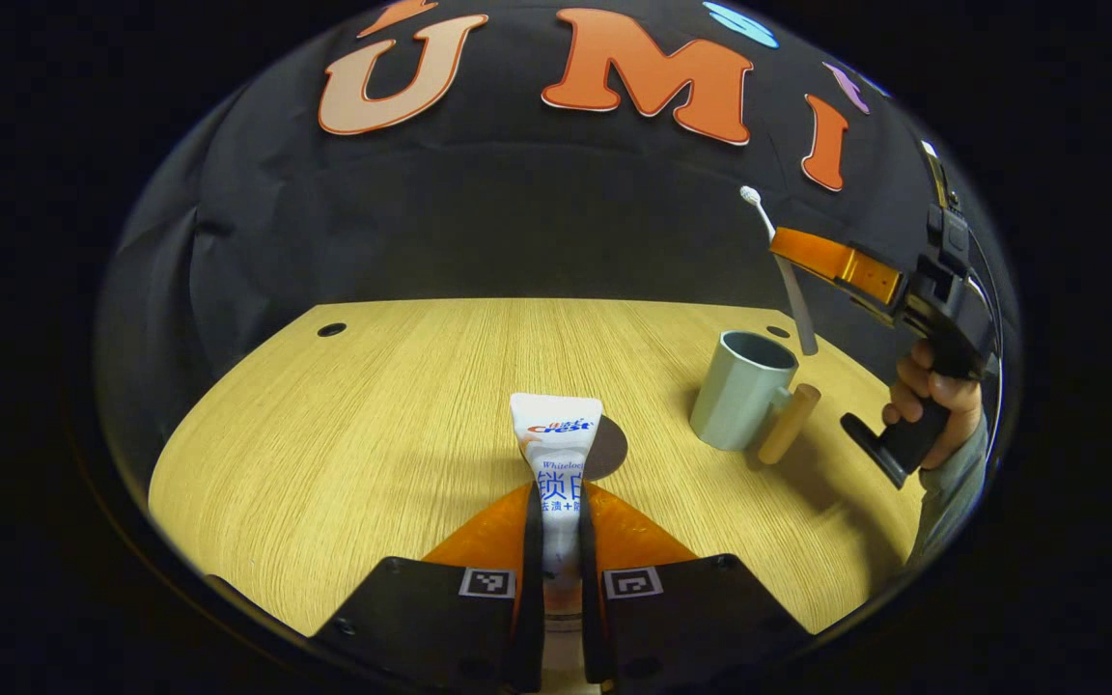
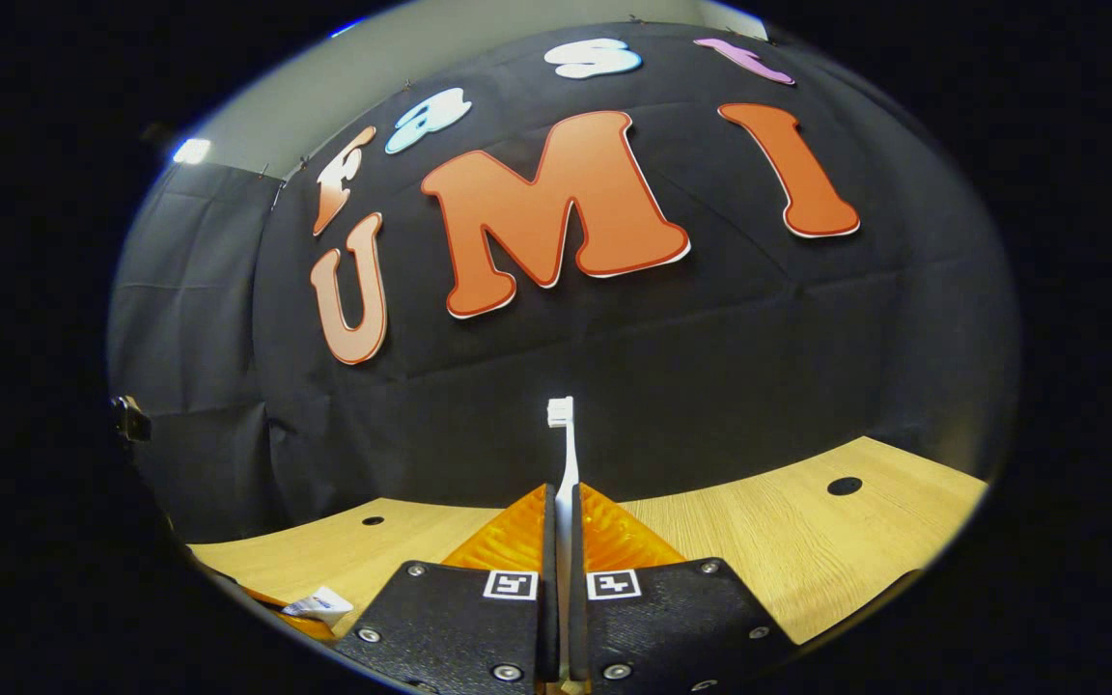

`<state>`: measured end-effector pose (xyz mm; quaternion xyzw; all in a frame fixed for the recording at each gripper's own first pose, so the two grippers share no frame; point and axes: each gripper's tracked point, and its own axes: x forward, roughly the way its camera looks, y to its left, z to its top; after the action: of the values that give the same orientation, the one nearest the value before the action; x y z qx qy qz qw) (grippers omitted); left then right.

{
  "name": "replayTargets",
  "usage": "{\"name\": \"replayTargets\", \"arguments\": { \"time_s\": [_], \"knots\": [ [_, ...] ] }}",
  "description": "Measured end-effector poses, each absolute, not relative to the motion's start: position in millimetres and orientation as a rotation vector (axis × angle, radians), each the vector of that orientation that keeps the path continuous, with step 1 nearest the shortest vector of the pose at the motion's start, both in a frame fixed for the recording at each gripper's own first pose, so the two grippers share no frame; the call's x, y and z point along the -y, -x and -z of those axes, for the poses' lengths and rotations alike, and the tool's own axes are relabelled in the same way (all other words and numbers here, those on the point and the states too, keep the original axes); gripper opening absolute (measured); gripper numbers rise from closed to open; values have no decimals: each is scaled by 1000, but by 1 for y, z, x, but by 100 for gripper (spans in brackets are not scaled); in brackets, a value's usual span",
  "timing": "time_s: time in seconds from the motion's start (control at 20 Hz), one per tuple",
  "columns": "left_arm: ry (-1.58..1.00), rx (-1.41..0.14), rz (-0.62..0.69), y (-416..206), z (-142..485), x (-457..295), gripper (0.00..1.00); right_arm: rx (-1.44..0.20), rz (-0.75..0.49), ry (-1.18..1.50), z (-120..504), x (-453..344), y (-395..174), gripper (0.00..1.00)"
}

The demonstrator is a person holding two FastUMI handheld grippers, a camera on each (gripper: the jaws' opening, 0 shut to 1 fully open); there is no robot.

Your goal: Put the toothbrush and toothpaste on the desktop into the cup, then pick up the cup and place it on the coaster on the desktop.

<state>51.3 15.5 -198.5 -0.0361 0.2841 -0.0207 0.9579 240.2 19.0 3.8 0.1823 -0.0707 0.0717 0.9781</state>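
Note:
My left gripper [image 1: 561, 526] is shut on a white toothpaste tube [image 1: 557, 439], which points forward low over the wooden desktop [image 1: 373, 405]. Partly hidden behind the tube lies a dark round coaster [image 1: 611, 447]. To the right stands a grey-green cup [image 1: 741, 390] with a wooden handle. In the left gripper view the right gripper [image 1: 788, 253], held by a hand [image 1: 932, 396], hangs above the cup, and the toothbrush [image 1: 792, 290] in it has its lower end just over the rim. In the right gripper view the right gripper [image 2: 566, 526] is shut on the white toothbrush [image 2: 566, 454], bristles up.
The desktop [image 2: 759, 550] has small dark holes [image 1: 331, 329] near its far edge. Another hole [image 2: 844, 486] lies at the right in the right gripper view. The toothpaste tube's end [image 2: 319, 605] peeks in at the lower left of that view. The black cloth wall closes the back.

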Motion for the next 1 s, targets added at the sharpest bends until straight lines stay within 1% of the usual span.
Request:
{"name": "replayTargets", "arguments": {
  "time_s": [0.1, 0.35, 0.4, 0.45, 0.55, 0.8, 1.0],
  "knots": [
    [87, -567, 36, -50, 196, -16, 19, 143, -162, -388, 2, -23, -246, 4],
    [117, -518, 42, -49, 181, -17, 19, 140, -158, -337, 19, -30, -255, 5],
    [115, -505, 46, -50, 175, -16, 22, 145, -165, -335, 19, -32, -254, 5],
    [116, -493, 48, -49, 167, -16, 20, 153, -170, -332, 20, -34, -253, 5],
    [118, -477, 57, -52, 156, -6, 19, 155, -172, -315, 23, -36, -254, 6],
    [122, -443, 77, -57, 132, 3, 19, 102, -161, -309, 41, -33, -252, 7],
    [122, -424, 96, -66, 126, 19, 19, 64, -155, -285, 51, -31, -243, 7]
  ]
}}
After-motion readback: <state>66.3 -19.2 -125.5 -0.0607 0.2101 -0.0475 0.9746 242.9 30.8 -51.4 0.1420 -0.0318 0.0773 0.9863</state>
